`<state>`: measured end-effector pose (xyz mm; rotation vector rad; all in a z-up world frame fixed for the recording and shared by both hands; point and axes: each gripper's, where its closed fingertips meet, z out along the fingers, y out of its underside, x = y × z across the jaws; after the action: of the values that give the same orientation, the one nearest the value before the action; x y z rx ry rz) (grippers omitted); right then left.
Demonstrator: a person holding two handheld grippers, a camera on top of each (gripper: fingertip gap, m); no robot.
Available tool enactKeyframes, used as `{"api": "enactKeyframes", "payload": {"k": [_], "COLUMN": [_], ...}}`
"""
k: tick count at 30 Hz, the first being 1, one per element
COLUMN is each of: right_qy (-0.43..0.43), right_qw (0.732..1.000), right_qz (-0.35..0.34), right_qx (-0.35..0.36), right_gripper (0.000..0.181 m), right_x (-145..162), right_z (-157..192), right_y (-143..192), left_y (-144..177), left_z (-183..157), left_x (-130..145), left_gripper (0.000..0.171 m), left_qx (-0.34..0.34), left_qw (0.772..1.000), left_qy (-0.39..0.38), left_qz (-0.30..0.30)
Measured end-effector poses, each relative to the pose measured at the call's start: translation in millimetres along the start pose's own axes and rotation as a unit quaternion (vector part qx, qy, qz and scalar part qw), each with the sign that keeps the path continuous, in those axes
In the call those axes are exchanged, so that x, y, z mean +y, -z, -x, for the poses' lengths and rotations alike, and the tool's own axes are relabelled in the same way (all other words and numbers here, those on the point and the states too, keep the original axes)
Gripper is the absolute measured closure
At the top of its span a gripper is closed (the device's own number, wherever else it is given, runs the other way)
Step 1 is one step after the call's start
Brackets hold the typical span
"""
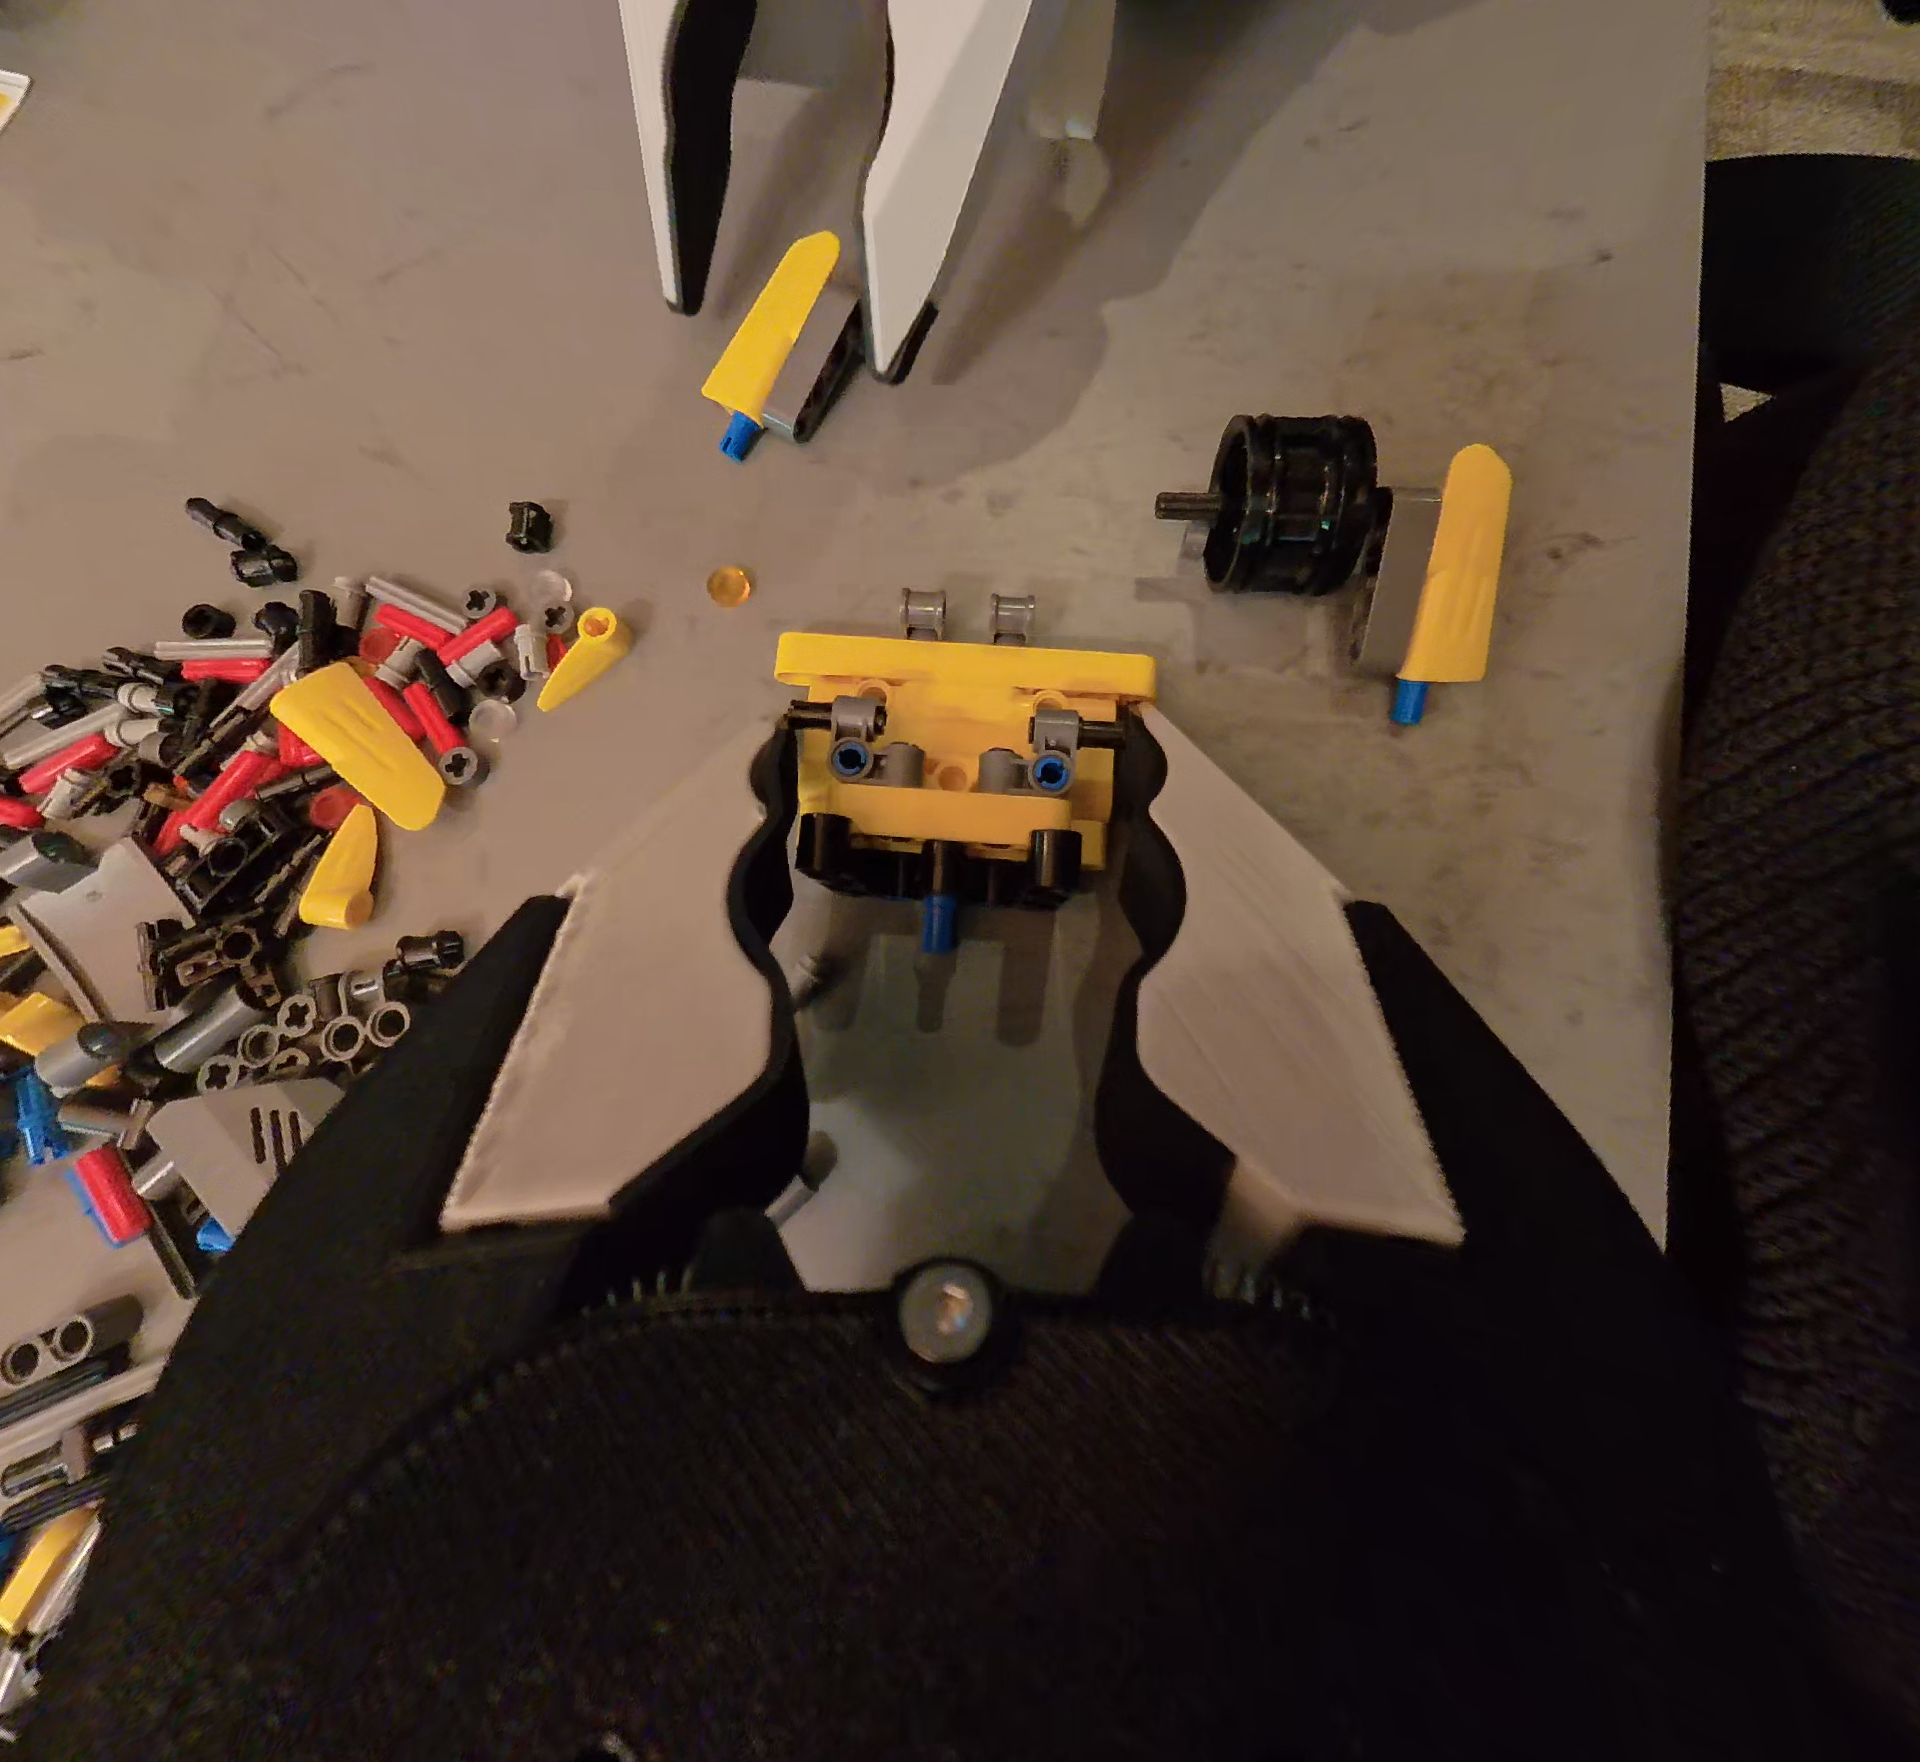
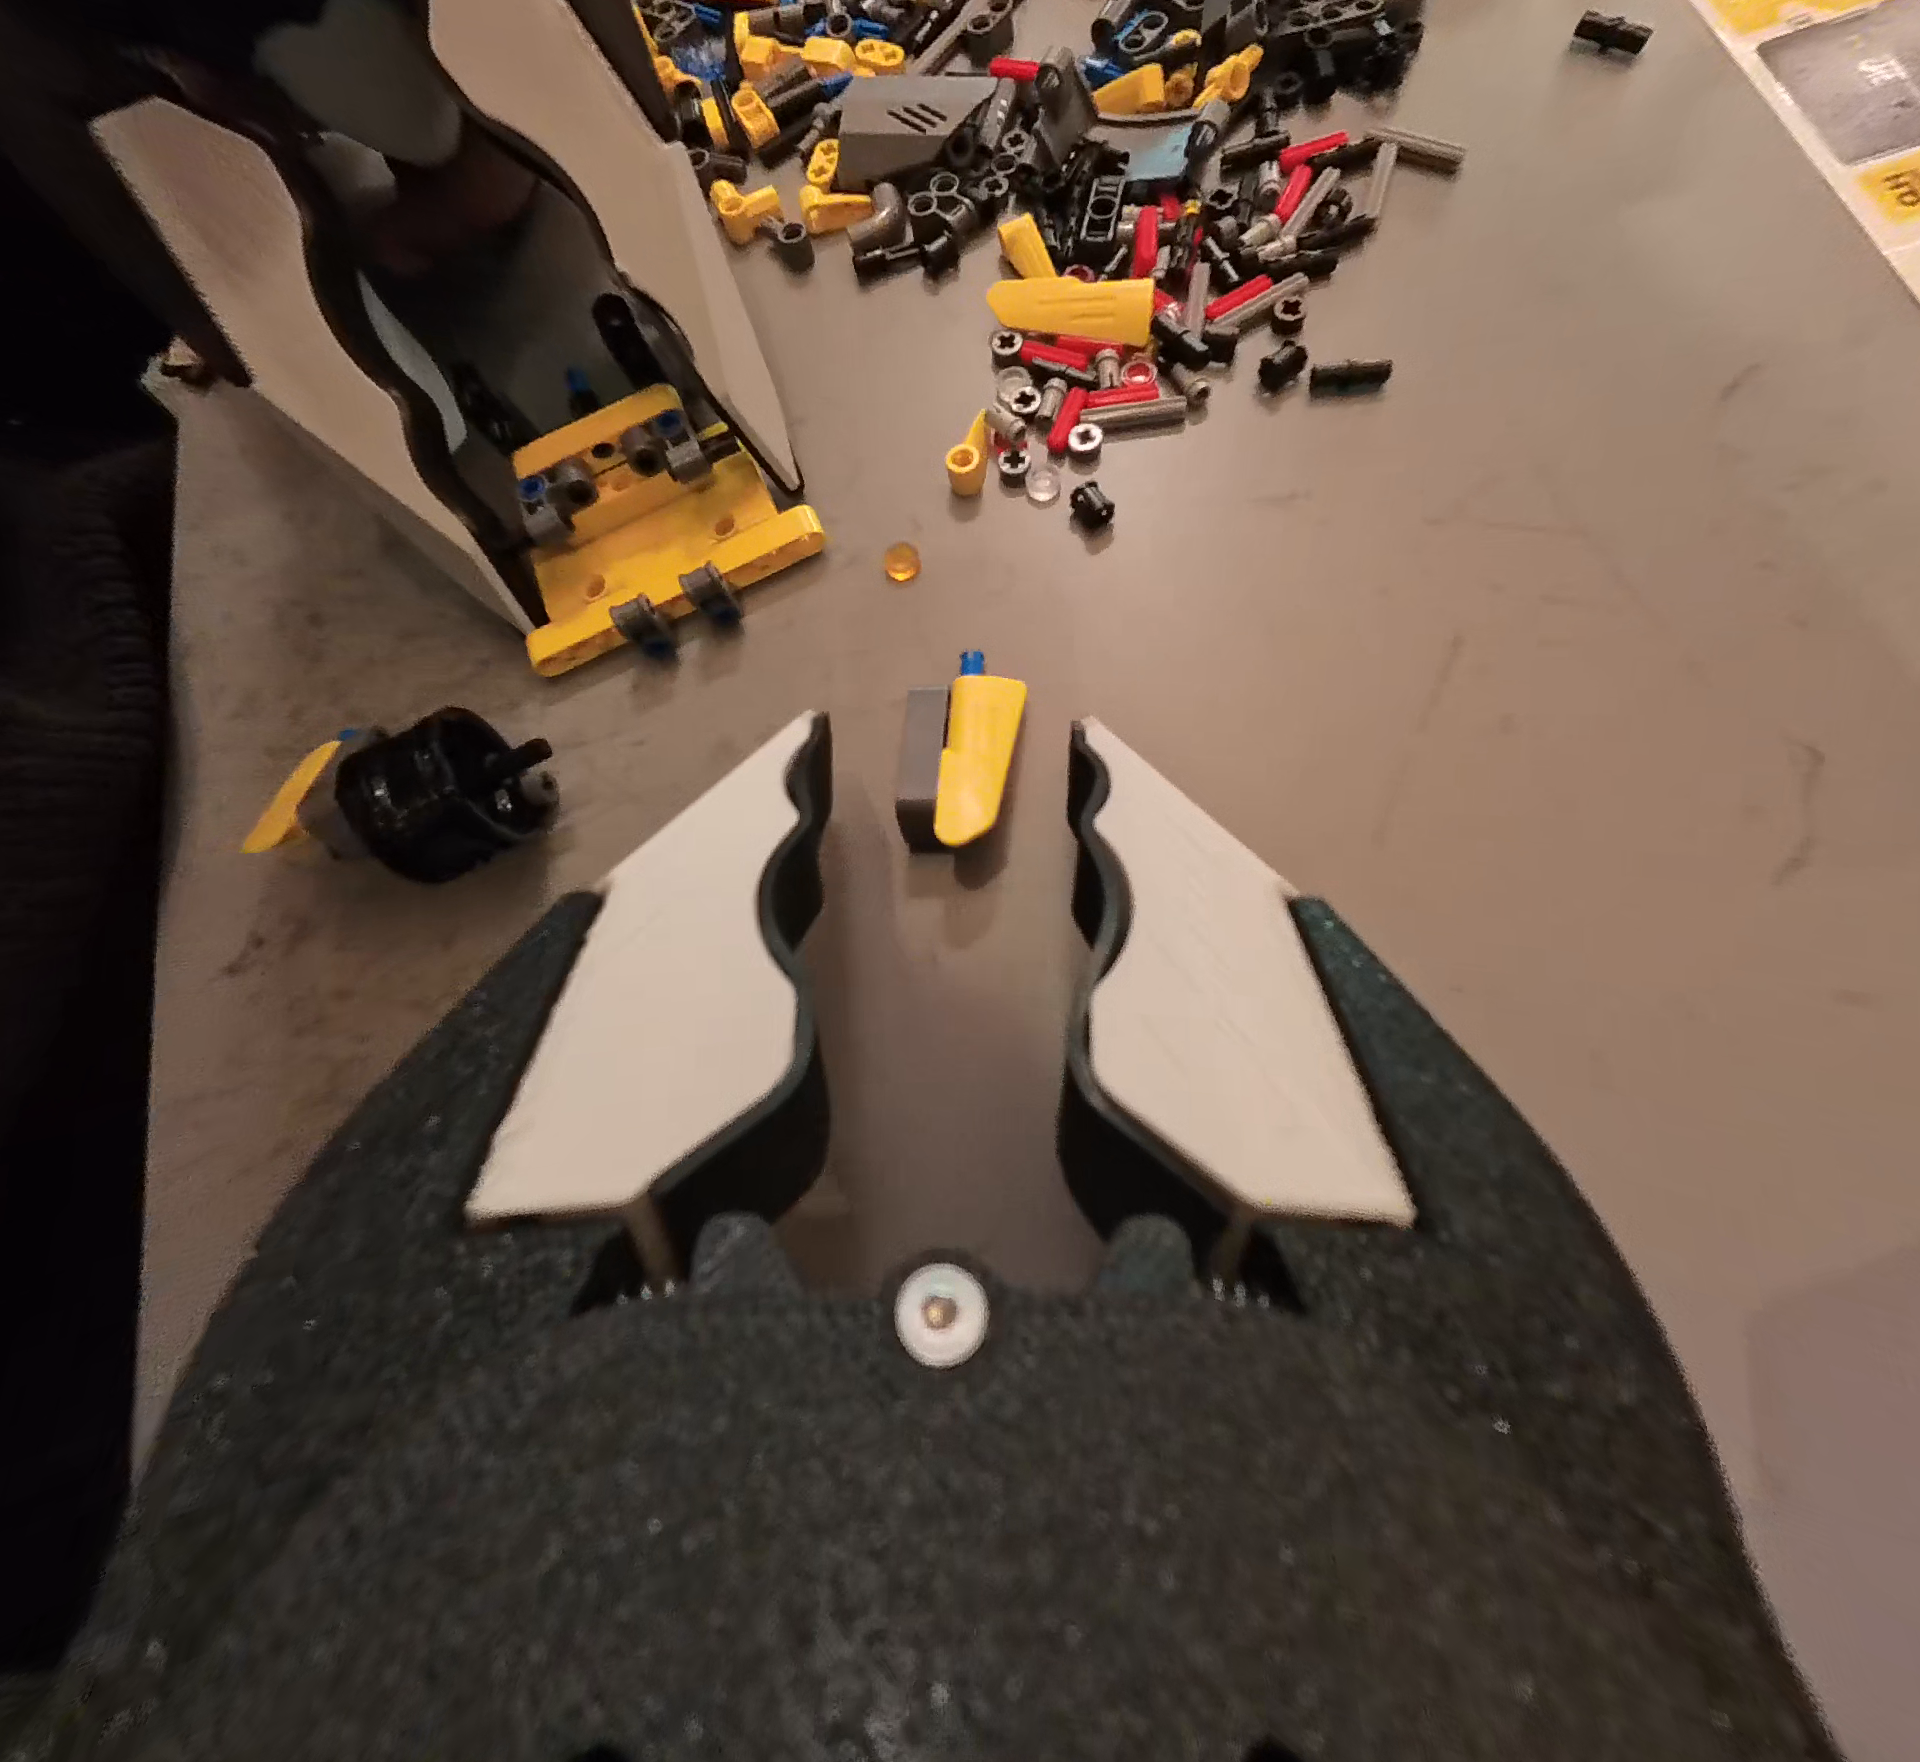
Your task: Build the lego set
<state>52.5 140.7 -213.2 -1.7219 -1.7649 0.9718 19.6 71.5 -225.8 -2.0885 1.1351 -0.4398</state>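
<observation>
Left gripper: the left gripper [image 1: 951, 756], white fingers with black wavy pads, is clenched on a yellow and black plastic brick assembly [image 1: 961, 756] with grey connectors and blue pin ends; the pads press its two sides. In the right wrist view the same gripper [image 2: 665, 507] stands at 10 o'clock with the assembly [image 2: 665, 549] resting on the table.

Right gripper: the right gripper [image 2: 948, 736] is released, jaws spread, grasping nothing. Between its tips, at 12 o'clock, lies a small piece made of a yellow tapered plastic panel on a grey beam with a blue pin [image 2: 961, 762]. In the left wrist view this gripper [image 1: 790, 330] comes down from 12 o'clock, and the piece [image 1: 779, 341] lies between the tips, just beside the right-hand finger; I cannot tell whether they touch.

Wheel piece: a black ribbed plastic wheel hub on a grey beam with a yellow tapered panel [image 1: 1340, 559] lies at 2 o'clock from the held assembly, apart from it; in the right wrist view it [image 2: 416, 793] is at 9 o'clock.

Loose stud: a small round translucent orange stud [image 1: 730, 584] lies alone near the assembly at 10 o'clock.

Heap: a pile of loose red, black, grey, yellow and blue plastic pins and beams [image 1: 260, 777] fills 9 o'clock in the left wrist view and 12 to 1 o'clock in the right [image 2: 1091, 102].

Surface: a grey, scuffed table [image 1: 1299, 258].

Paper: a printed sheet with yellow patches [image 2: 1829, 71] lies at 2 o'clock on the table's far edge.
</observation>
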Motion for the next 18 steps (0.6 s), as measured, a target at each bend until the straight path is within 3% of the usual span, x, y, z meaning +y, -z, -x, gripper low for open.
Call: {"api": "enactKeyframes", "payload": {"k": [8,18], "right_qy": [0.052,0.066], "right_qw": [0.997,0.998], "right_qz": [0.025,-0.006], "right_qx": [0.047,0.008], "right_gripper": [0.159,0.159], "right_x": [3,-7], "right_z": [-3,14], "right_y": [-8,-7], "left_y": [0,-1], "left_z": [0,1], "left_x": [0,1], "left_gripper": [0.112,0.104], "left_qx": [0.003,0.010], "left_qw": [1.000,1.000], "left_qy": [0.003,0.014], "left_qz": [0.001,0.005]}}
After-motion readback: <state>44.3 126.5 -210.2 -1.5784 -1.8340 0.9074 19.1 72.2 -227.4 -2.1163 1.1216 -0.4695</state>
